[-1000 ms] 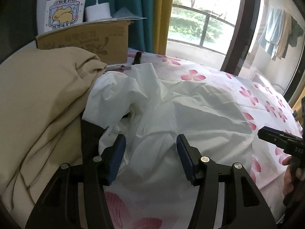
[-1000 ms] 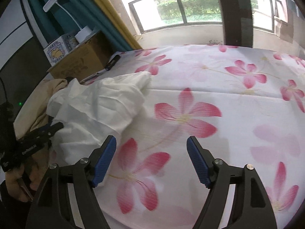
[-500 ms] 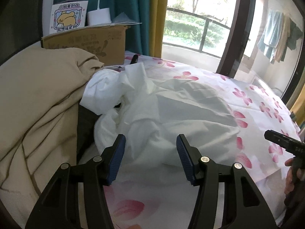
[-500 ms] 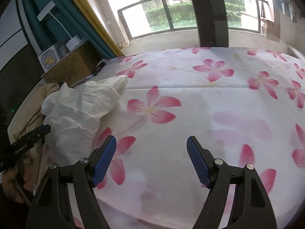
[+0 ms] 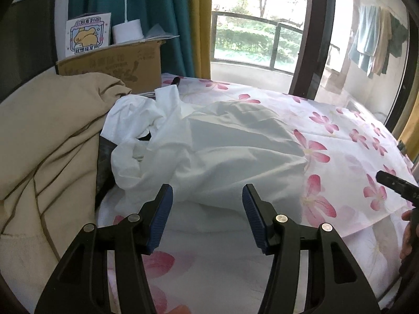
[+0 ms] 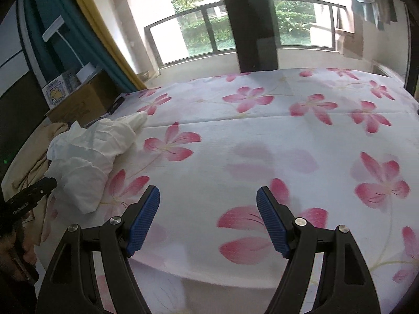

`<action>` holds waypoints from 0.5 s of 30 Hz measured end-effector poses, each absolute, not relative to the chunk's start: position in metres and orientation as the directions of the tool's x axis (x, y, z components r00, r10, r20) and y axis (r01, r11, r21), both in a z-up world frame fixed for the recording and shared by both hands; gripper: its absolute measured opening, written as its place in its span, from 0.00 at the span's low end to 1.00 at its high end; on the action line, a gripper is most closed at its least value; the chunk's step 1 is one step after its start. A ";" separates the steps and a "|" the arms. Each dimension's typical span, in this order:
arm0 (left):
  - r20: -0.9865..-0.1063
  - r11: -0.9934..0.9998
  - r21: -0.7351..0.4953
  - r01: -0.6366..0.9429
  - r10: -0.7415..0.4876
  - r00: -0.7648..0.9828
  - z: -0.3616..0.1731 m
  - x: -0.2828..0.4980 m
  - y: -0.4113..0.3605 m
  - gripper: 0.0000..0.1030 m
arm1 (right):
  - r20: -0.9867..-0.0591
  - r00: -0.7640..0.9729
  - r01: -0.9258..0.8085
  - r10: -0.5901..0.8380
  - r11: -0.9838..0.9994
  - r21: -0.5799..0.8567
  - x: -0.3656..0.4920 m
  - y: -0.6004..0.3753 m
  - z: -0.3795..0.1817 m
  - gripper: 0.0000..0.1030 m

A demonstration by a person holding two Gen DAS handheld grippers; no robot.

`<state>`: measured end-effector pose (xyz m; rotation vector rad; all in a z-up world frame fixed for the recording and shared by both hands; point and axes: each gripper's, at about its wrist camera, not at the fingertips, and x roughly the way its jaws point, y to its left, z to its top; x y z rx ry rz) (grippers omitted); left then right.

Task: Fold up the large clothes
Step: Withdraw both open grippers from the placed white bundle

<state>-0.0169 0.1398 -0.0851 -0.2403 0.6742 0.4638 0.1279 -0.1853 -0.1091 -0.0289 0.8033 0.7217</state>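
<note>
Two grippers: both held low over the near edge of the bed, neither touching cloth.
Garment: a large crumpled white cotton garment (image 5: 222,146) lies in a loose heap at the left side of the bed, bunched and creased, with no tidy fold showing.
Bed: a white bedsheet printed with pink flowers (image 6: 262,144) spreads flat and bare to the right of the heap, room enough, I judge, to lay the garment out.
Left gripper (image 5: 207,209): jaws spread wide and empty, pointed straight at the near hem of the heap, just short of it; likely lined up there to take an edge.
Right gripper (image 6: 208,216): jaws spread wide and empty, over bare sheet, well apart from the garment; it seems kept clear so the heap can be drawn that way.
Hand pose: the person's hand (image 6: 15,248) shows at the frame edge, wrapped round the left gripper's handle.
Neighbours: a rumpled tan quilt (image 5: 47,144) presses against the heap's left side; a brown cardboard box (image 5: 117,65) stands behind.
Stage: the heap fits a garment waiting to be spread.
</note>
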 end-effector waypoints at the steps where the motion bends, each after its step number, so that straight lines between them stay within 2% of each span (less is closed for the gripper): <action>1: -0.646 0.875 -0.062 -0.481 0.332 0.688 -0.085 -0.016 0.135 0.57 | -0.664 0.478 -0.593 0.575 0.769 0.238 0.128 -0.190 -0.108 0.74; 10: -0.622 0.892 -0.061 -0.447 0.317 0.716 -0.076 -0.015 0.107 0.57 | -0.637 0.545 -0.543 0.546 0.808 0.228 0.127 -0.232 -0.098 0.75; 12: -0.616 0.897 -0.067 -0.437 0.308 0.725 -0.073 -0.015 0.102 0.64 | -0.630 0.556 -0.532 0.542 0.815 0.232 0.127 -0.241 -0.096 0.80; 15: -0.603 0.906 -0.069 -0.418 0.296 0.741 -0.068 -0.014 0.094 0.67 | -0.617 0.579 -0.511 0.534 0.827 0.236 0.127 -0.255 -0.091 0.82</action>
